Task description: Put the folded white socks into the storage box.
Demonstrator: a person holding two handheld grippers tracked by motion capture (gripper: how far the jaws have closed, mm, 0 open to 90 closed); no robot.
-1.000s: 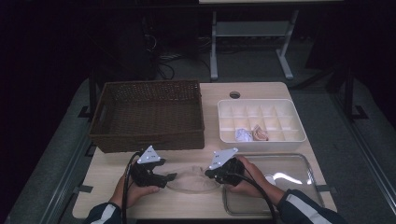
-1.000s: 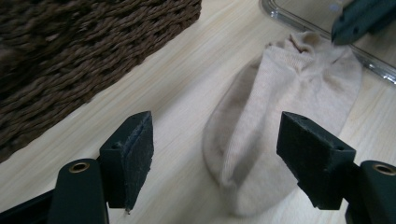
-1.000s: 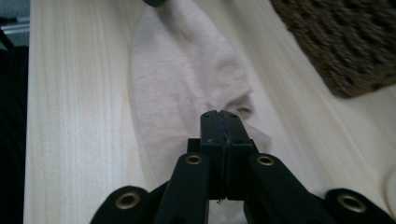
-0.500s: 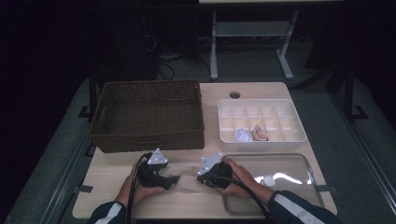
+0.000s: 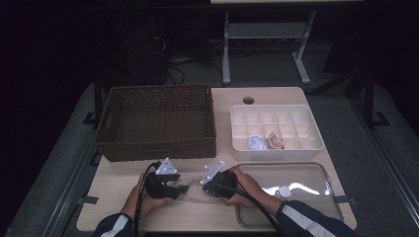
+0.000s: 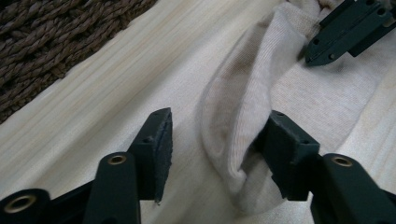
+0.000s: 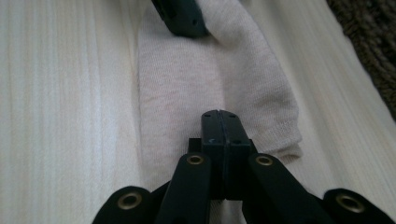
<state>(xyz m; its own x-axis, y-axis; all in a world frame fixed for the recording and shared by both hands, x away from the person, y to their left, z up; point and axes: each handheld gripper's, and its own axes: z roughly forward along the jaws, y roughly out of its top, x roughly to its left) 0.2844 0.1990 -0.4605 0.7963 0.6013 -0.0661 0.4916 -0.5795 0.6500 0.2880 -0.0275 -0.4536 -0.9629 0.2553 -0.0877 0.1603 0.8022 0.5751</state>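
One cream sock [image 6: 243, 107] lies on the pale wooden counter [image 5: 123, 197], between two grippers. The left gripper [image 6: 219, 149] has been closing, its fingers spread around a fold. The right gripper [image 7: 219, 135] fingers are pressed together on the sock. Behind them stand one wicker basket [image 5: 155, 123], one white divided box [image 5: 276, 131] and one metal tray [image 5: 296, 192]; the room is dark.

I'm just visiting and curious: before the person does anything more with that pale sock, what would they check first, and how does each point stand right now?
1. Right tool shut on the sock: cannot tell; jaws together, cloth between them not visible.
2. Left tool gripping the sock's fold: not ok; jaws have just been closing, one pad touches, the other stands clear.
3. Sock lying on the table, clear of the wicker basket: ok.
4. Divided white box has free compartments: ok.
5. Metal tray out of the way: ok.
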